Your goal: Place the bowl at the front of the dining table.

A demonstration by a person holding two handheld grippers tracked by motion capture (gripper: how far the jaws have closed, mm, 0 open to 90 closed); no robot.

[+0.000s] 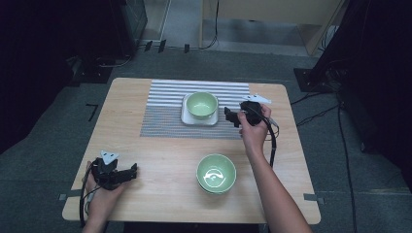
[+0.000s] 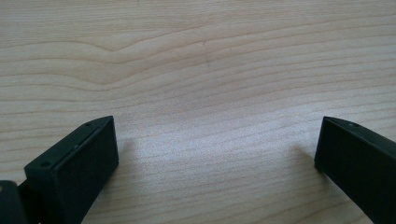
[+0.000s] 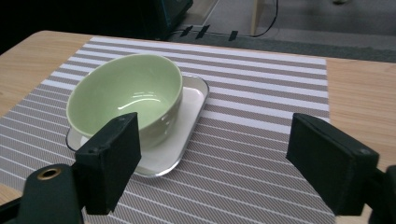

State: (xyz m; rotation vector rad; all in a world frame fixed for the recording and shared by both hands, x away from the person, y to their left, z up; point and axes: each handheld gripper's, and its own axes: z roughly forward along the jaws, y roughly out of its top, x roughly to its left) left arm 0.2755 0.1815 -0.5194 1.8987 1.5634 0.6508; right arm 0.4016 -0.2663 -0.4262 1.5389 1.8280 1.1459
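Since the right gripper (image 1: 234,118) sits just beside the tray with nothing in it, here's how I'd call the progress:

Far bowl: a glossy pale green ceramic bowl (image 3: 125,95) sits upright on a small white rounded-square tray (image 3: 189,125), just ahead and to the left of the right gripper's jaws in its own view. Looks placed to me.

Right gripper: jaws spread wide, pinching nothing, apart from the bowl rim.

Mat: the grey and white striped placemat (image 3: 261,140) lies under the tray and under the right gripper.

Near bowl: a second pale green ceramic bowl (image 1: 216,173) is on bare wood, well behind the right gripper and off to the right of the left gripper (image 1: 131,171). It might be more than one stacked, can't tell.

Left gripper: jaws spread, empty, low over the light wooden bench (image 2: 196,70).

Left to do: my guess is the near bowl still needs handling.
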